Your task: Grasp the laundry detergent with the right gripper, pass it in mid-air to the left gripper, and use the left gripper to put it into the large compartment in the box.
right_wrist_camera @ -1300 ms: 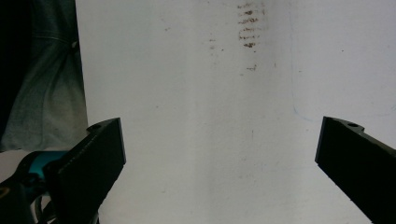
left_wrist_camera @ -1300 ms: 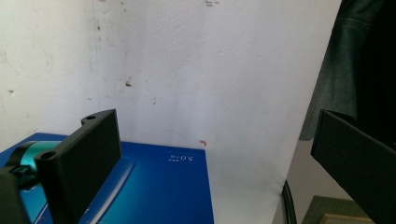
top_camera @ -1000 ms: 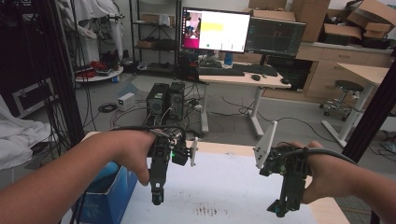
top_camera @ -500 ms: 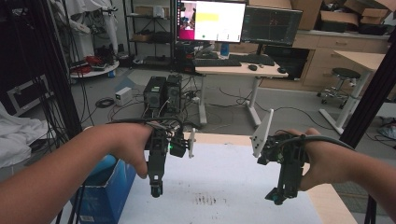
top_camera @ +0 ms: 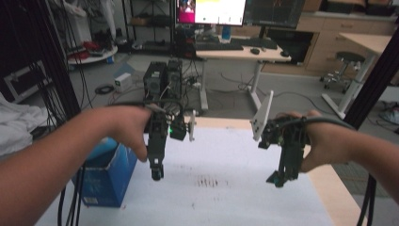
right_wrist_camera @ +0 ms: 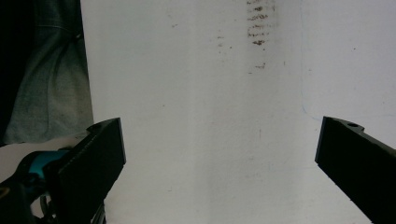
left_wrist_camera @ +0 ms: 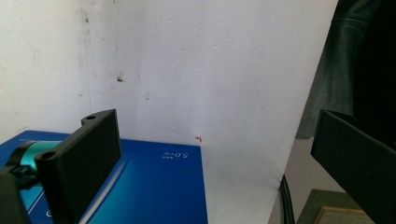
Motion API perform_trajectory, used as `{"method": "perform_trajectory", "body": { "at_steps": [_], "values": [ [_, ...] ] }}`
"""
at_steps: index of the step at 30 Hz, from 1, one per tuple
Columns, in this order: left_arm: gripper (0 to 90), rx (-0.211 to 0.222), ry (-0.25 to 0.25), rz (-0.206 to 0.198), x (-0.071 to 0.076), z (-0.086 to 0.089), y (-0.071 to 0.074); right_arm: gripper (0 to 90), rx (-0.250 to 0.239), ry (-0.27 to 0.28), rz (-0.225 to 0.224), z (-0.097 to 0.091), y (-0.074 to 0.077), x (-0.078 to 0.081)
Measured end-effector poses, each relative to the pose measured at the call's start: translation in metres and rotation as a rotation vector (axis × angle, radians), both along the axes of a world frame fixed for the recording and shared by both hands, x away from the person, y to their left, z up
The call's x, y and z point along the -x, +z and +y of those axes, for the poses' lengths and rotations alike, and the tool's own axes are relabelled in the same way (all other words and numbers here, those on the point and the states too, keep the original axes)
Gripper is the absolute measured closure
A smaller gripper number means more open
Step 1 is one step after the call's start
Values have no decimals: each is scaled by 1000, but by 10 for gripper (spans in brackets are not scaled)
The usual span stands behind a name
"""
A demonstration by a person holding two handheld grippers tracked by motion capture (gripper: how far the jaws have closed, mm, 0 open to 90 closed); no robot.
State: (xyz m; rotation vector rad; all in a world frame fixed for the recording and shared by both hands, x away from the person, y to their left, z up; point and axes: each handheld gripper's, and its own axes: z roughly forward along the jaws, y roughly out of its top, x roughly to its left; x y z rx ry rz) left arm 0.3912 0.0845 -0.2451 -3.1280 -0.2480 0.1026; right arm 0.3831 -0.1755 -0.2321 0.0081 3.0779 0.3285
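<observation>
My left gripper (top_camera: 156, 175) hangs tips-down over the left part of the white sheet (top_camera: 226, 197), held by a hand. In the left gripper view its jaws stand wide apart, so the gripper (left_wrist_camera: 215, 154) is open with nothing between them. Under it lie the sheet (left_wrist_camera: 187, 70) and a blue box (left_wrist_camera: 154, 186). My right gripper (top_camera: 281, 179) hangs over the sheet's right part, also tips-down. It is open too (right_wrist_camera: 219, 158), with bare sheet (right_wrist_camera: 210, 116) between its jaws.
A blue box (top_camera: 106, 174) stands against the table's left side. Brown smudges (top_camera: 207, 181) mark the sheet between the grippers, and the smudges (right_wrist_camera: 259, 23) appear in the right gripper view. A wooden table edge (top_camera: 329, 188) runs along the right. Desks and monitors stand beyond.
The whole scene has slid upward in the high view. Both grippers keep about the same places over the sheet, and their jaws stay apart.
</observation>
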Motion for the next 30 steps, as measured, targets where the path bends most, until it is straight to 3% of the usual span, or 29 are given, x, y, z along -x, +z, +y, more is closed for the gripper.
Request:
{"method": "perform_trajectory", "body": {
  "at_steps": [30],
  "values": [
    [17,21,-6,-4,8,-3,2,8,11,27,10,7,-1,6]
  ]
}}
